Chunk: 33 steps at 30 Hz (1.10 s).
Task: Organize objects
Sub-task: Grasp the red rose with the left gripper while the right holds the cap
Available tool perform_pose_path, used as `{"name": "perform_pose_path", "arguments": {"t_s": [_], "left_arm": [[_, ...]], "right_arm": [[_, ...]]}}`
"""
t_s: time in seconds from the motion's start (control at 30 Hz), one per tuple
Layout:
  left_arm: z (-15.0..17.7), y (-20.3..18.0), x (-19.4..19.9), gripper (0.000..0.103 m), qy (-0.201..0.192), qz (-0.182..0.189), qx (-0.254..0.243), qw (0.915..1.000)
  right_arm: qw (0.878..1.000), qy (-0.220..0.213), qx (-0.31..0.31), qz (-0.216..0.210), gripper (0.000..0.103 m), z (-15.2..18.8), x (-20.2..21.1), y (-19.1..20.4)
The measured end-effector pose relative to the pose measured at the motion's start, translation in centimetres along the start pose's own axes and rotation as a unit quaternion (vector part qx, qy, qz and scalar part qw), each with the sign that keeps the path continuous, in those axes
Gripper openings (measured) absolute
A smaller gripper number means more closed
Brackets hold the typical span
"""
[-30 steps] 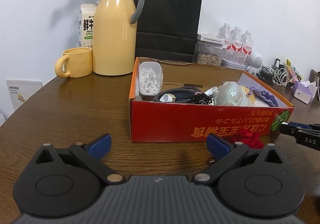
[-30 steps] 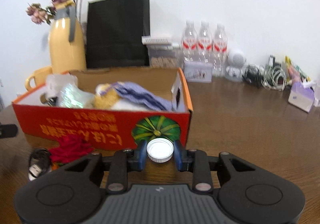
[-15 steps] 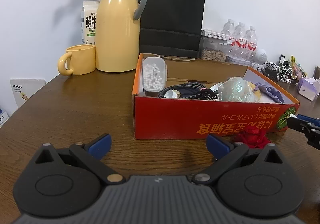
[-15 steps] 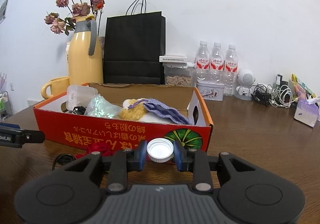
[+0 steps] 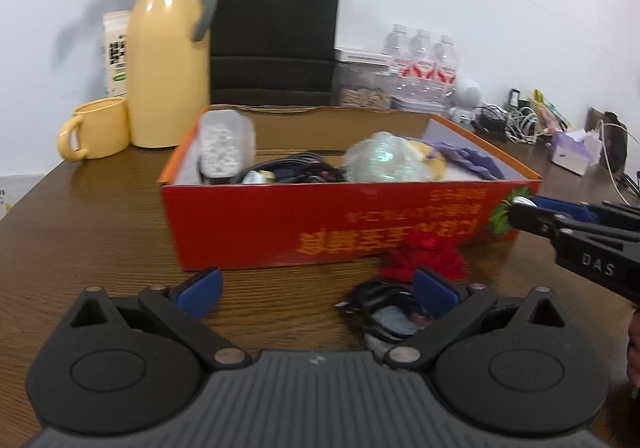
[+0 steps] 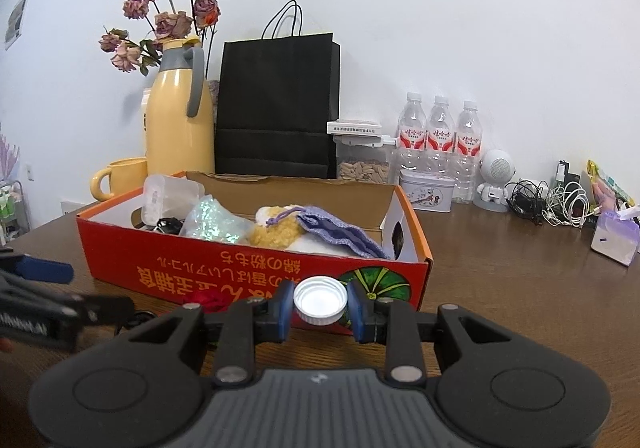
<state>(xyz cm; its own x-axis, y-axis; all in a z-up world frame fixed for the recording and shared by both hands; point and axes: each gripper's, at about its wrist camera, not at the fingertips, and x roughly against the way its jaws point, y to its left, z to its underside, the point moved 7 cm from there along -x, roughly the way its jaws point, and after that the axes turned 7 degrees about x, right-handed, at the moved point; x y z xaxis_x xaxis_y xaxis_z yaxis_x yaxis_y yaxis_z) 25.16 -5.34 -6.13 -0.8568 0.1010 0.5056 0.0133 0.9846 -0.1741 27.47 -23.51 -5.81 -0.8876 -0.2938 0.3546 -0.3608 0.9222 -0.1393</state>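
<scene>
A red cardboard box [image 5: 280,224] [image 6: 168,268] stands on the wooden table and holds several items: a clear tub of white beads [image 5: 224,148], coiled black cables, a shiny wrapped bundle [image 5: 384,162] and a purple pouch [image 6: 340,234]. My right gripper [image 6: 320,308] is shut on a white bottle cap [image 6: 320,300], just in front of the box's right corner. My left gripper [image 5: 318,288] is open and low over the table. Its right finger sits beside a black cable bundle [image 5: 384,308] and a red fabric flower [image 5: 428,252] lying before the box.
Behind the box stand a yellow thermos [image 5: 168,64], a yellow mug [image 5: 96,132], a black paper bag [image 6: 276,108], three water bottles [image 6: 440,144], a small tin [image 6: 426,190], a white robot figure [image 6: 496,180], tangled cables [image 6: 548,204] and a tissue pack [image 6: 614,240].
My left gripper moved right, bringing the cable bundle and red flower up to its right finger. My right gripper drifted right along the box front, still holding the cap.
</scene>
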Motion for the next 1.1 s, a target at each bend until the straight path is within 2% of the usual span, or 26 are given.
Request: {"name": "perform_pose_path", "arguments": {"t_s": [0.27, 0.43, 0.8, 0.9, 1.03, 1.1], "left_arm": [[-0.4, -3.0, -1.3, 0.103, 0.003, 0.017, -0.022, 0.9996], [-0.6, -4.4, -3.1, 0.103, 0.025, 0.019, -0.037, 0.9988], [-0.6, -5.9, -5.7, 0.102, 0.053, 0.007, -0.04, 0.9978], [-0.4, -6.2, -5.9, 0.091, 0.06, 0.009, -0.039, 0.9974], [-0.1, -6.4, -5.7, 0.051, 0.067, 0.025, -0.037, 0.9968], [-0.2, -6.3, -5.3, 0.045, 0.059, 0.029, -0.033, 0.9973]], "right_arm": [[1.0, -0.013, -0.011, 0.01, 0.027, -0.4, 0.7, -0.6], [0.999, -0.024, -0.021, 0.011, 0.027, -0.6, 1.1, -1.1], [0.999, -0.026, -0.023, 0.004, 0.027, -0.7, 1.4, -1.1], [0.999, -0.024, -0.022, 0.003, 0.027, -0.6, 1.3, -1.0], [1.0, -0.022, -0.021, 0.002, 0.027, -0.5, 1.3, -0.9], [1.0, -0.021, -0.021, 0.002, 0.027, -0.5, 1.2, -0.9]]}}
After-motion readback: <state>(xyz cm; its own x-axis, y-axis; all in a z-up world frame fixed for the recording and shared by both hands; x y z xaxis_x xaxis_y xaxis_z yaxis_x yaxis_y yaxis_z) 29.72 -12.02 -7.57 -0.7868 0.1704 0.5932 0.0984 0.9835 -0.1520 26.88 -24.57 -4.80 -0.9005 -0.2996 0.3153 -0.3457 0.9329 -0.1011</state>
